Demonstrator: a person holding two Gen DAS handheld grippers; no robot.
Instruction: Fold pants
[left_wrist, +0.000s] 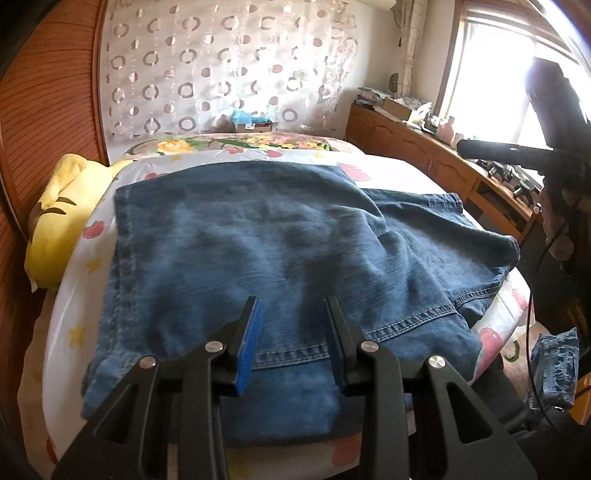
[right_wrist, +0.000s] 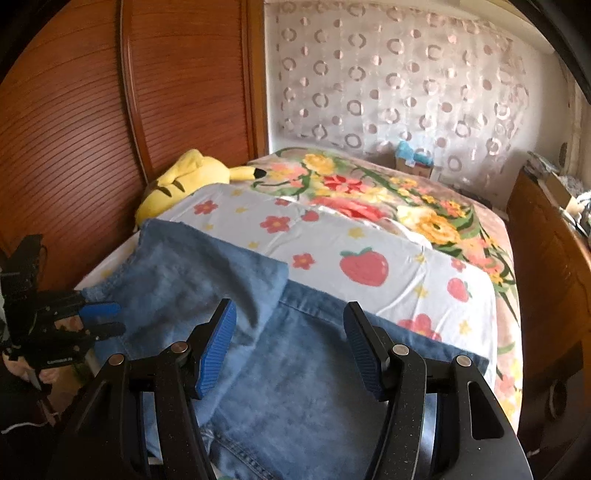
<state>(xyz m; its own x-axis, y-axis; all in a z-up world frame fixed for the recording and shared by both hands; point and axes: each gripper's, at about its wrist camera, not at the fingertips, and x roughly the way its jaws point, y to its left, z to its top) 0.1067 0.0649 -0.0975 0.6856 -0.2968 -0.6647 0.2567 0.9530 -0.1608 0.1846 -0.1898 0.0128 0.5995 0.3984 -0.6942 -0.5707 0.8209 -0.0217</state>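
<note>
While spread flat across the bed (right_wrist: 369, 258), jeans (left_wrist: 258, 240) lie below and ahead of both grippers, long axis crosswise; left gripper (left_wrist: 293, 332) fingers part-spread, right gripper (right_wrist: 290, 343) fingers wider, neither pinching denim; left nearer the hem.

One pair of jeans (left_wrist: 258, 251), one yellow plush (left_wrist: 62, 221).

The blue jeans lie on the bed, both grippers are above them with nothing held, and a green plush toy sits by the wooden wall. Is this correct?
Not quite: the plush toy is yellow, not green, as the right wrist view shows. The rest holds: jeans on the bed, left gripper and right gripper above them, nothing held.
</note>
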